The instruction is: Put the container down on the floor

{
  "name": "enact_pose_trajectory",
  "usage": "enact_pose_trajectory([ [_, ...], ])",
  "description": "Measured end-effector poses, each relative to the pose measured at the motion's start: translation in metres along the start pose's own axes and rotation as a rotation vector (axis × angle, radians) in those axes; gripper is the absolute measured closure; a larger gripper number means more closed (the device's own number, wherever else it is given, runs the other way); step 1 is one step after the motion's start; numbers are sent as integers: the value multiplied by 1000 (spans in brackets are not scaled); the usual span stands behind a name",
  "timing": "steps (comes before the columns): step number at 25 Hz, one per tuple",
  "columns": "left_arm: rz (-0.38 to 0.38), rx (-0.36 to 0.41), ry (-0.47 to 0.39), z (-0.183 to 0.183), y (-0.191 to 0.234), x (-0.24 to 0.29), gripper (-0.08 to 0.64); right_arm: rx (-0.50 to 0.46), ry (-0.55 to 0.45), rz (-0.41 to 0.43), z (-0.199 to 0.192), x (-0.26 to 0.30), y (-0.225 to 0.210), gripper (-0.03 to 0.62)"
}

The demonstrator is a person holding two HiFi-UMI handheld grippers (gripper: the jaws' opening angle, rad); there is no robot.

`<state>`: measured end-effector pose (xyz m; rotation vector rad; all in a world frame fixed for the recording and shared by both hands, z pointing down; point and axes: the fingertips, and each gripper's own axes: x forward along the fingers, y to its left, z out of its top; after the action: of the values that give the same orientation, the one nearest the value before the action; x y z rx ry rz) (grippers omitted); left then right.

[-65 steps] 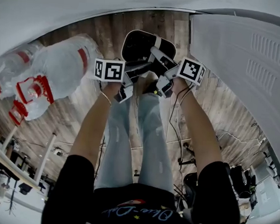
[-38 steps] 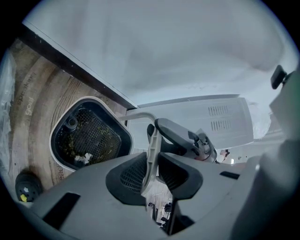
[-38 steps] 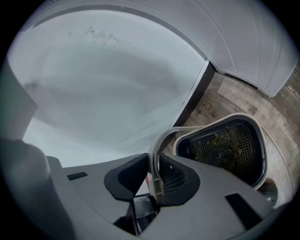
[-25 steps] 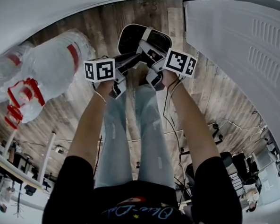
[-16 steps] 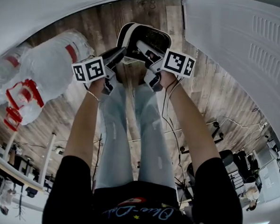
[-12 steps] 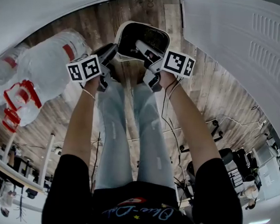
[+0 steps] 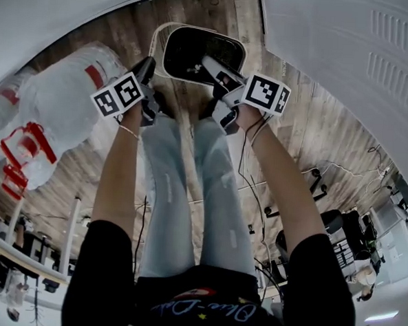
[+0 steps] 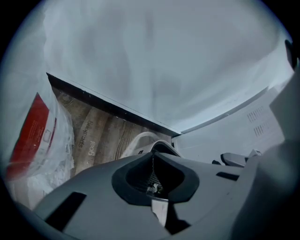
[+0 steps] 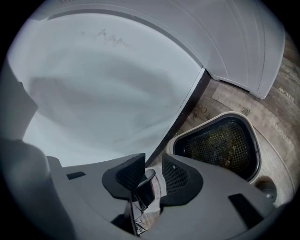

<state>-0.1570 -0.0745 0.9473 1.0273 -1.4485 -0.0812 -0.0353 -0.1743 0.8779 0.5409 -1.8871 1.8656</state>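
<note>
The container [image 7: 200, 52], a white-rimmed tub with a dark mesh inside, rests on the wooden floor ahead of the person's feet. Its rim [image 8: 139, 140] peeks over the left gripper's body in the left gripper view. My left gripper [image 7: 146, 69] hangs to its left, clear of it, and its pads meet [image 8: 152, 163] with nothing between them. My right gripper [image 7: 210, 61] reaches over the container's near right rim. Its jaws have just been opening and stand apart [image 9: 153, 171] with nothing between the pads. The container [image 9: 220, 143] lies just right of them.
A plastic-wrapped pack of water bottles with red labels [image 7: 52, 112] lies on the floor at the left. A big white ribbed panel [image 7: 347, 71] stands at the right, a white wall [image 9: 103, 84] behind the container. Cables [image 7: 257, 196] run by the person's legs [image 7: 189, 185].
The left gripper has swung left and down, off the container's left rim. The container now sits on the floor, farther up in the view. The right gripper has stayed at its rim.
</note>
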Motion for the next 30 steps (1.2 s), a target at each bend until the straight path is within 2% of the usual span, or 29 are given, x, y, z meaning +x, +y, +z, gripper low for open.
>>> enact_pose_trajectory([
  [5, -56, -33, -19, 5, -8, -5, 551, 0, -7, 3, -3, 1, 6, 491],
  [8, -77, -4, -16, 10, -14, -10, 552, -14, -11, 23, -2, 5, 17, 498],
  [13, -109, 36, -24, 21, -34, -23, 552, -46, -41, 38, 3, 0, 36, 579],
  [18, -135, 83, -21, 28, -54, -41, 554, -89, -65, 47, 9, -11, 56, 592],
  [21, -156, 117, -19, 29, -70, -54, 554, -143, -71, 26, 11, -22, 66, 592],
  [25, -228, 131, -28, 26, -108, -79, 555, -110, -57, -13, 7, -45, 77, 593],
  [30, -261, 158, -48, 29, -135, -106, 554, -177, -72, -40, 7, -66, 98, 594],
])
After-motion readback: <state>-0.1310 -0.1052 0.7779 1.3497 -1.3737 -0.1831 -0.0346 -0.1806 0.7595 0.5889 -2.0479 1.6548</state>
